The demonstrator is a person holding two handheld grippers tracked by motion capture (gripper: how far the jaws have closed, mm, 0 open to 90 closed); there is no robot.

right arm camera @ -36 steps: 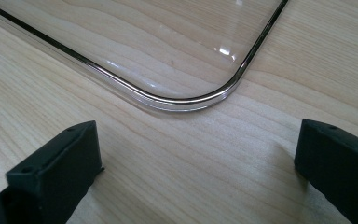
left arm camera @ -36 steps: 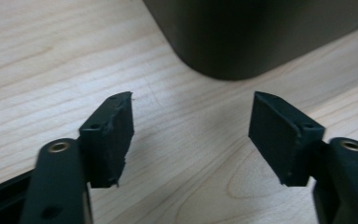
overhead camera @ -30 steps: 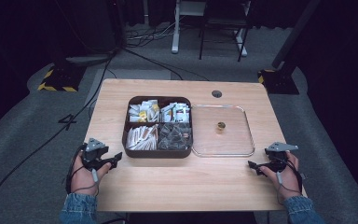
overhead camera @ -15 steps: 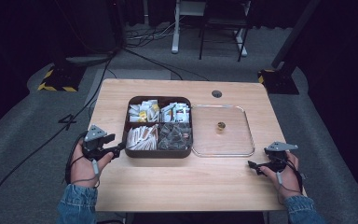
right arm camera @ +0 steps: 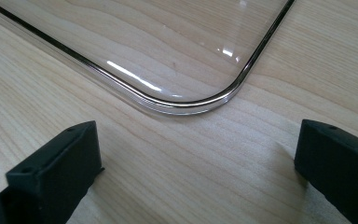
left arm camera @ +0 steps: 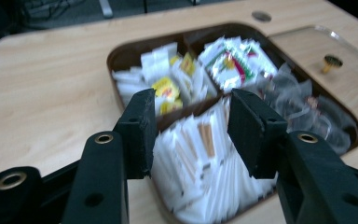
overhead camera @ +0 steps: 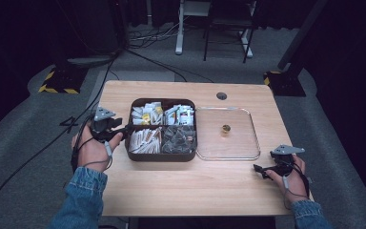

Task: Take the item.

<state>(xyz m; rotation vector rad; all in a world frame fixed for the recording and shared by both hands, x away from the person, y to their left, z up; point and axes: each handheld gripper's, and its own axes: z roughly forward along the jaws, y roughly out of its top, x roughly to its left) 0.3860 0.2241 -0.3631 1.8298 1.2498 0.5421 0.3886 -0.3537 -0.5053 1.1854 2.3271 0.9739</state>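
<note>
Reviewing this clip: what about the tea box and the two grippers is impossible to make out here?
- Packet print: blurred in the left gripper view, too small in the high view.
- Dark sachets: contents unreadable, too small.
- Left gripper fingertips: high view, dark against the brown box.
- Right gripper: lower jaws cut by the right gripper view's bottom edge.

I can't read any words or numbers here. The little packets (left arm camera: 228, 60) in the box (left arm camera: 121, 56) have print, but it is too blurry.
</note>
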